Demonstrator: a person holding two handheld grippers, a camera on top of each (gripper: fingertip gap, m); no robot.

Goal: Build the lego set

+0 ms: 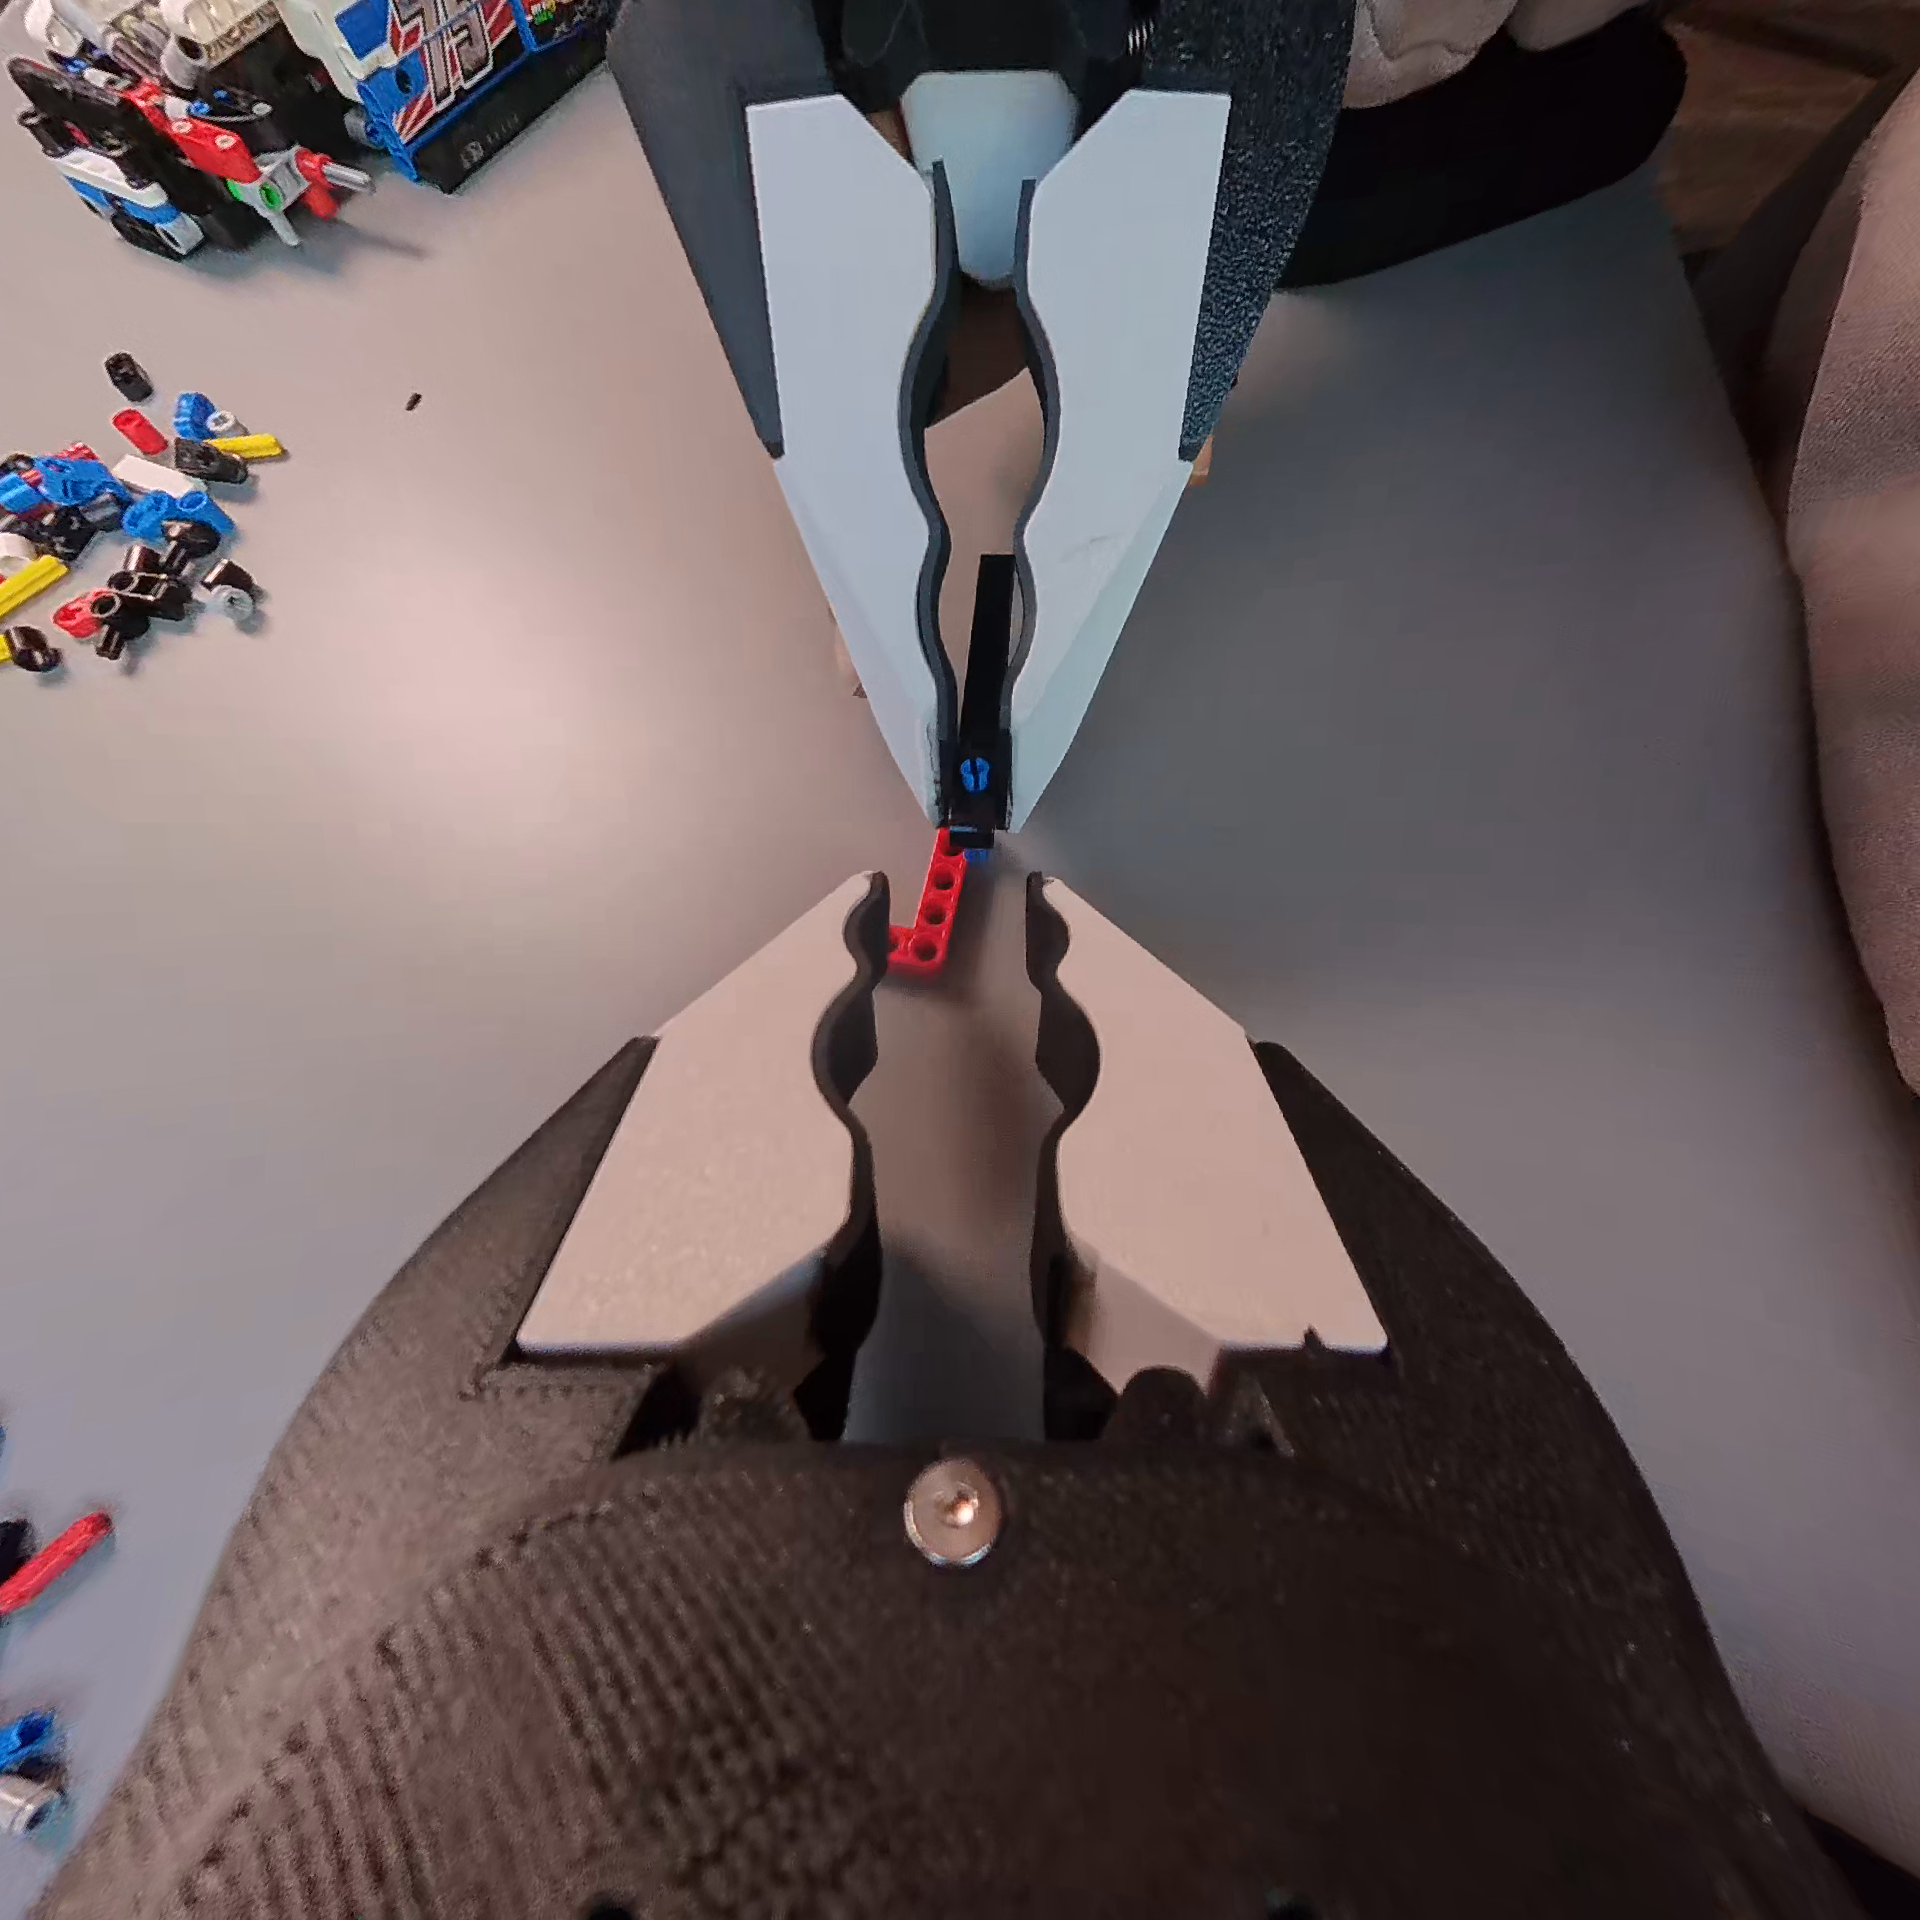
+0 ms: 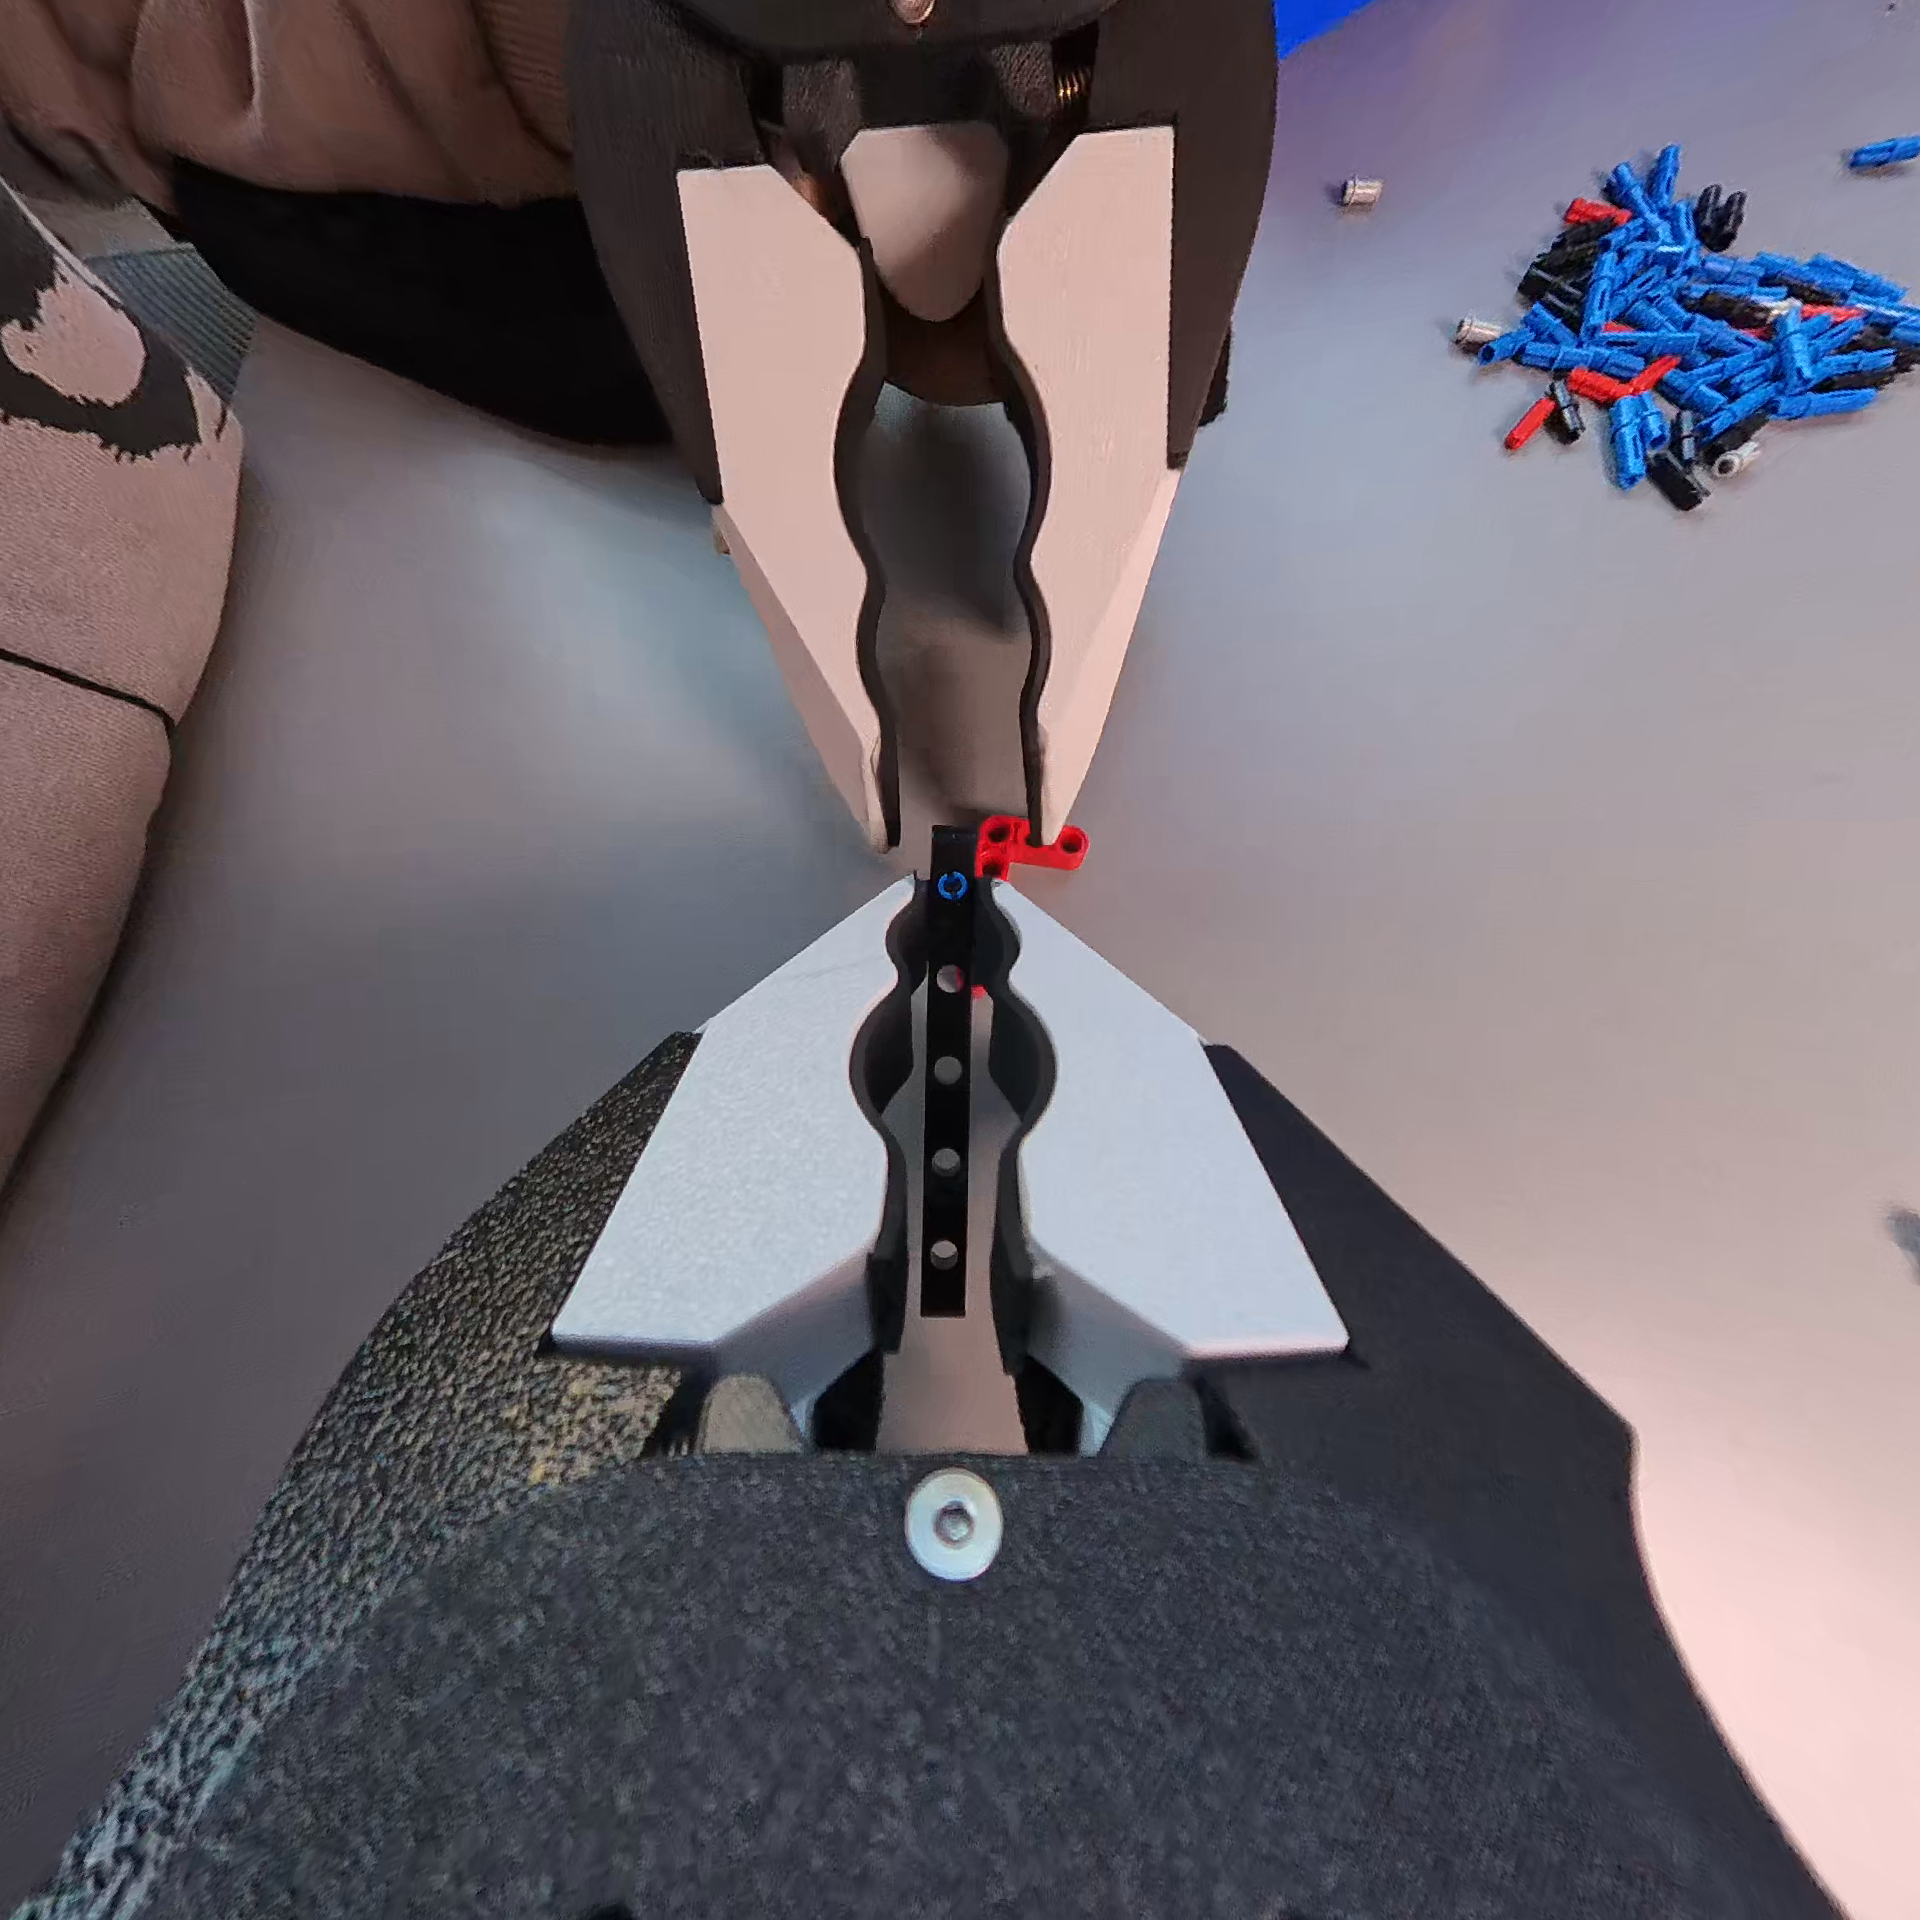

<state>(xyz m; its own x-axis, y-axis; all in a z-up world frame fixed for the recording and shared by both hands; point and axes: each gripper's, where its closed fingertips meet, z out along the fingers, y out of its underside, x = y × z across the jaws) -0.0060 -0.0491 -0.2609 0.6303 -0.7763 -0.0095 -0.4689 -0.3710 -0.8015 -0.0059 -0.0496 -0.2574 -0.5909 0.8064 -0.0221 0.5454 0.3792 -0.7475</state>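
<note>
Your right gripper [image 2: 951, 904] clamps the black beam [image 2: 945, 1122]; your left gripper [image 1: 954, 883] stands wide, empty. The red L-piece [image 1: 932, 914] hangs at the beam's twelve-o'clock tip, so close the left fingers squarely on it and press along the blue pin [image 2: 952, 885].

Showing black on the holed beam [image 2: 945, 1122], with a blue pin [image 2: 952, 885] at its far end. Showing red on the L-shaped piece [image 1: 928, 914]. Showing mostly blue, some black and red, in the far-right pile [image 2: 1704, 322]. Showing plain grey on the table [image 1: 468, 831].
</note>
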